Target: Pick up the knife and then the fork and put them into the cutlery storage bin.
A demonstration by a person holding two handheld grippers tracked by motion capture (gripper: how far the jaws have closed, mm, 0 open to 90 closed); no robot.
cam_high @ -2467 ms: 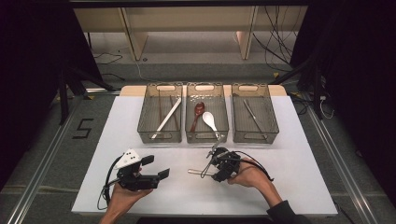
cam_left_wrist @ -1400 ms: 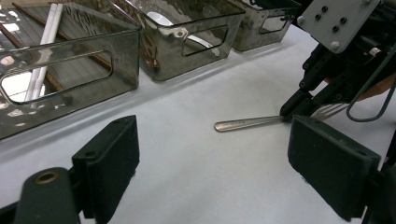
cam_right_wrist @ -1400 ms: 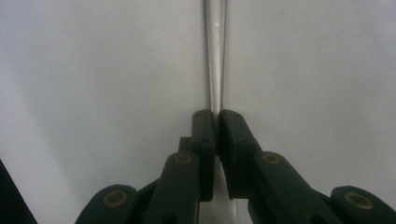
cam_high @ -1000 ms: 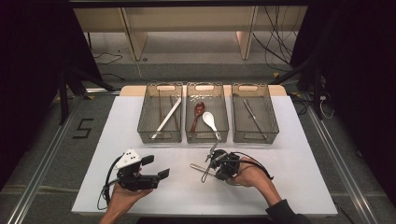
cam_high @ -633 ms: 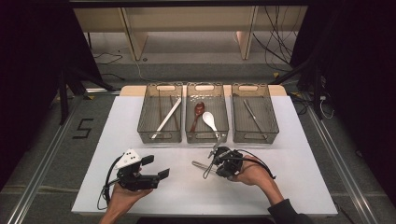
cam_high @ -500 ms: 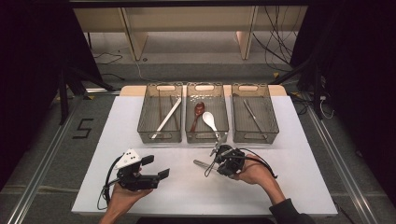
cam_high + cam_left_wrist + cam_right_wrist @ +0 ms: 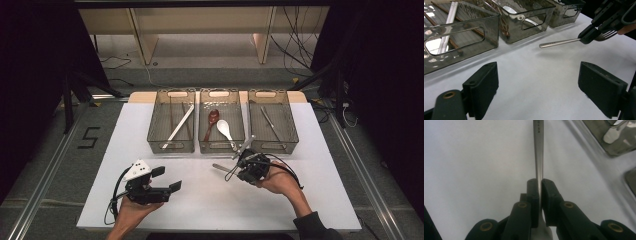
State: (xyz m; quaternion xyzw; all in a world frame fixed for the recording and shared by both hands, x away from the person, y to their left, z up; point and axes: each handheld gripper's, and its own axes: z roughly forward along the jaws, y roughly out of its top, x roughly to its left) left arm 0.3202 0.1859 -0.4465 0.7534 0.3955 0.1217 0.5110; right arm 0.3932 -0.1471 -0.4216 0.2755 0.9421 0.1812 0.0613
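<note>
A metal fork [image 7: 220,166] hangs just above the white table, its handle pointing left. My right gripper [image 7: 239,169] is shut on the fork's neck, in front of the middle bin. In the right gripper view the handle [image 7: 539,150] runs straight out from between the pressed pads of the right gripper [image 7: 540,192]. The left gripper view shows the fork [image 7: 559,43] with its tines behind the right gripper [image 7: 589,35]. My left gripper [image 7: 167,180] rests at the front left, open, with nothing between its fingers [image 7: 482,85].
Three clear bins stand in a row at the back. The left bin [image 7: 171,148] holds chopsticks, the middle bin [image 7: 221,149] a brown spoon [image 7: 212,119] and a white spoon [image 7: 223,128], the right bin [image 7: 295,135] a metal utensil. Bare white table [image 7: 200,200] lies in front.
My right gripper has lifted the fork off the table and carried it a little to the right and toward the bins. The left gripper has stayed still.
</note>
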